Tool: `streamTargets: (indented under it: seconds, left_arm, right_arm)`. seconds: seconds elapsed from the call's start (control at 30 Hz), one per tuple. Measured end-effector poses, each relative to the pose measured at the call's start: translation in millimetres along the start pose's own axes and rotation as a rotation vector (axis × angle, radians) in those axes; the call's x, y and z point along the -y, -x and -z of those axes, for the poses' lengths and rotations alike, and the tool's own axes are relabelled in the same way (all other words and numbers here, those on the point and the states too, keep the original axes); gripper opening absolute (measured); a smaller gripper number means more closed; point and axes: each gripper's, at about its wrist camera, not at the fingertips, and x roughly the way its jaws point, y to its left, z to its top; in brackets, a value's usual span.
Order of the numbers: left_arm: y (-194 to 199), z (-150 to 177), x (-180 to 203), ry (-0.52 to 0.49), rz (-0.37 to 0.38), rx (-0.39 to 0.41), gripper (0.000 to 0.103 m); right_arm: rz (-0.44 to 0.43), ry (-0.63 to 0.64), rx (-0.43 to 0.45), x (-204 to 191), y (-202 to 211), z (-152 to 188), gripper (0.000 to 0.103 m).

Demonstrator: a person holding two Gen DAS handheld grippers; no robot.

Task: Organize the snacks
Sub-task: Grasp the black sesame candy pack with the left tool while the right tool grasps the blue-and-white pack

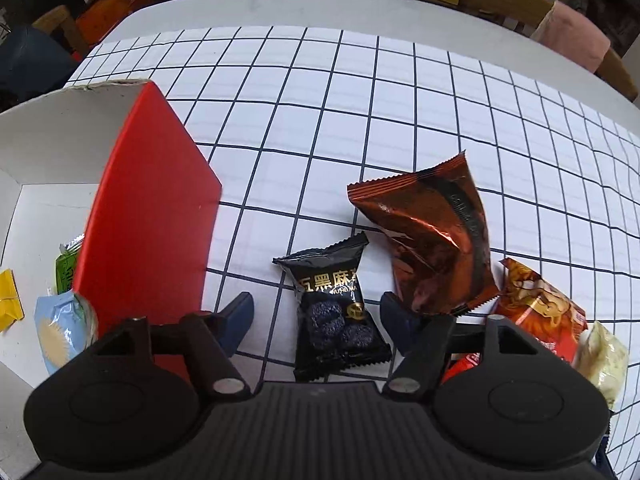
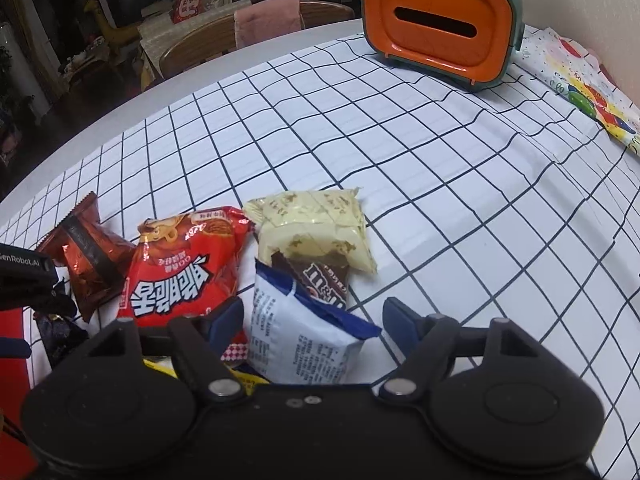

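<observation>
At the left edge of the checked tablecloth (image 1: 360, 92) stands the red-sided box (image 1: 152, 216) with a white inside; three small packets show in it: one yellow (image 1: 9, 300), one green (image 1: 68, 266), one pale blue (image 1: 60, 332). Just right of the box's near corner lies the black sesame-ball packet (image 1: 336, 312), flat on the cloth, squarely between the spread fingers of the left gripper (image 1: 316, 320), which hold nothing. It is probably light, its film slick, with hard lumps inside; a pinch across the filled middle looks safer than one on the crimped end, which could slide out.

Next right is one copper-brown foil pack (image 1: 432, 240), puffed and crinkly, its near end touching the gripper's right finger. Beyond it lies one red noodle-snack bag (image 2: 188, 264), soft and air-filled, likely to crush if squeezed hard. One cream-yellow packet (image 2: 316, 228) lies to its right, overlapping one brown chocolate bag (image 2: 324, 284), mostly hidden. Nearest the front edge sits the white-and-blue packet (image 2: 304, 340), between the parted fingers of the right gripper (image 2: 312, 320), also empty. This packet looks pillowy and light; its body offers the best hold. A yellow wrapper (image 2: 240, 380) peeks from under it, too hidden to name.

So six loose snacks can be counted clearly on the cloth, plus that scrap. One orange tissue holder (image 2: 440, 28) stands at the far right corner.
</observation>
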Motion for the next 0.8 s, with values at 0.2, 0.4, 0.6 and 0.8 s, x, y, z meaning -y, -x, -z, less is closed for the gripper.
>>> streamTargets:
  seconds: [0.2,0.4,0.6,0.8]
  left_arm:
    - [-10,-3,-1,0.003,0.010,-0.028,0.047]
    - [-12,-1,-2,-0.005,0.029,-0.025,0.036]
    - [-9,5,-9,0.000,0.051,-0.025,0.034]
    - [-4,23,-15,-0.004,0.076,-0.034,0.033]
  right_arm:
    - [-0.022,-0.010,-0.010,6,-4,-2,0.057]
    - [-0.053,-0.017,-0.009,12,-2,0,0.051]
    - [-0.101,-0.035,0.000,25,9,5,0.047]
    - [-0.147,-0.027,0.032,35,23,8,0.038]
